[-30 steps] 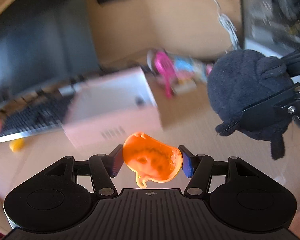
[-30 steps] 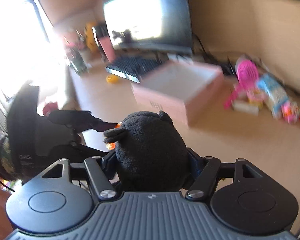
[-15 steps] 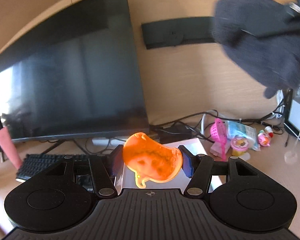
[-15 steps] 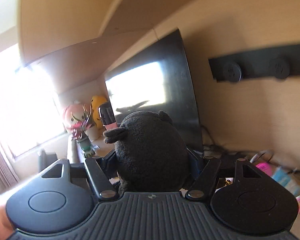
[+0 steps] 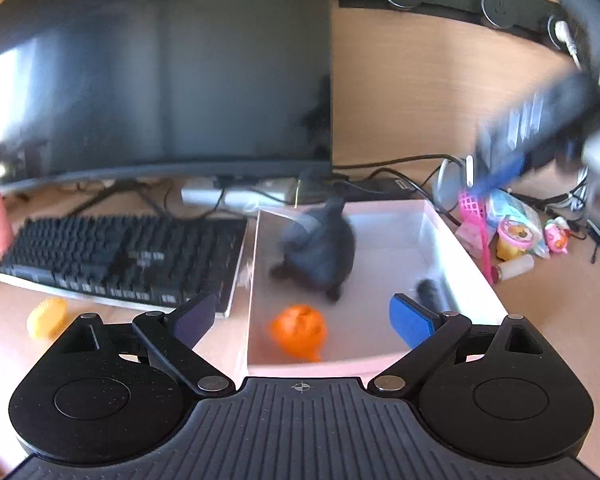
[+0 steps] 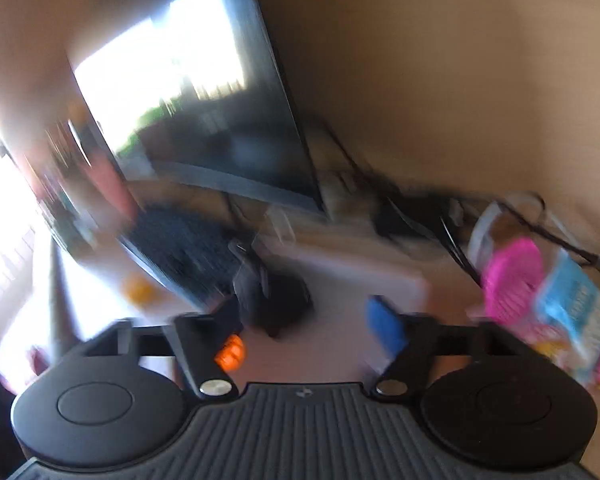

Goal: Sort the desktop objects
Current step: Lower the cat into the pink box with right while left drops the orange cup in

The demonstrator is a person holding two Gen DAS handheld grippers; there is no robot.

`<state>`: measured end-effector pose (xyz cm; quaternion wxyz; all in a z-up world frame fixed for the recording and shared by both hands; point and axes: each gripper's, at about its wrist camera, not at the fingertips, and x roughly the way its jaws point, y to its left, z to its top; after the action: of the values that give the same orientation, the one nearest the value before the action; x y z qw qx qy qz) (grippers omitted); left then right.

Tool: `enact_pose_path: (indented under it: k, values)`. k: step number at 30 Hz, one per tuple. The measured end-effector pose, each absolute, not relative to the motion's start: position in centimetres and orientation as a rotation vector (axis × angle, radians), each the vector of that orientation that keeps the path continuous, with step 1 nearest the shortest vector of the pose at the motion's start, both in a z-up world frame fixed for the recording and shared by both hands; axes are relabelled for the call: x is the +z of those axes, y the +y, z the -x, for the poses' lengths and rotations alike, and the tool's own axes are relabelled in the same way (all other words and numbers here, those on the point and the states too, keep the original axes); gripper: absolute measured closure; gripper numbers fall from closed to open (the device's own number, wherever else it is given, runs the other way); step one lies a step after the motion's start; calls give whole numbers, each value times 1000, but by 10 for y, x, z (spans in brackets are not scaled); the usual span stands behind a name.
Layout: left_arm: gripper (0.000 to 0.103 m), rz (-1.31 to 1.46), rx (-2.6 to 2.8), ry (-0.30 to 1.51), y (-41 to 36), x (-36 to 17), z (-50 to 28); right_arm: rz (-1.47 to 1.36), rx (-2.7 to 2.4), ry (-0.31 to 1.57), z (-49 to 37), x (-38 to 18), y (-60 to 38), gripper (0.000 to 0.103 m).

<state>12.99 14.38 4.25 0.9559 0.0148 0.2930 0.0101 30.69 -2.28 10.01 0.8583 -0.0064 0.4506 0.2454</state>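
Observation:
A pale pink box (image 5: 472,264) stands on the desk in front of the monitor. Inside it lie a black plush toy (image 5: 320,252) and an orange toy (image 5: 299,330). My left gripper (image 5: 302,318) is open and empty above the box's near edge. My right gripper (image 6: 308,330) is open and empty; its view is blurred by motion. In the right wrist view the plush (image 6: 276,296) and the orange toy (image 6: 230,354) show below the fingers. The right gripper shows blurred at the upper right of the left wrist view (image 5: 540,128).
A black keyboard (image 5: 120,260) lies left of the box, with a yellow toy (image 5: 46,316) before it. A monitor (image 5: 160,72) stands behind. A pink scoop (image 5: 474,216), snack packets and small toys (image 5: 516,236) lie right of the box, with cables behind.
Both grippers have opened. The orange toy has dropped from the left gripper and the black plush from the right gripper into the pink box. The right gripper is moving fast.

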Motion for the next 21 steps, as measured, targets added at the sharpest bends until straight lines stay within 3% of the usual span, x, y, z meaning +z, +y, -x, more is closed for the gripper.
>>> enact_pose_path:
  k: [5,12,15,18,20,21]
  values:
    - [4,33,13,623,156,34,-119,326,551,1023,-297,53,17,56]
    - [3,50,0,644,168,26,-112,582,620,1083,-301,41,56,56]
    - [2,61,-5,654,169,22,-110,630,618,1040,-302,41,63,41]
    - [2,70,0,664,170,24,-108,498,593,978,-317,54,59,33]
    - [2,72,3,668,171,26,-104,358,587,956,-332,60,51,2]
    - [2,70,6,672,171,27,-103,309,572,946,-339,60,50,0]
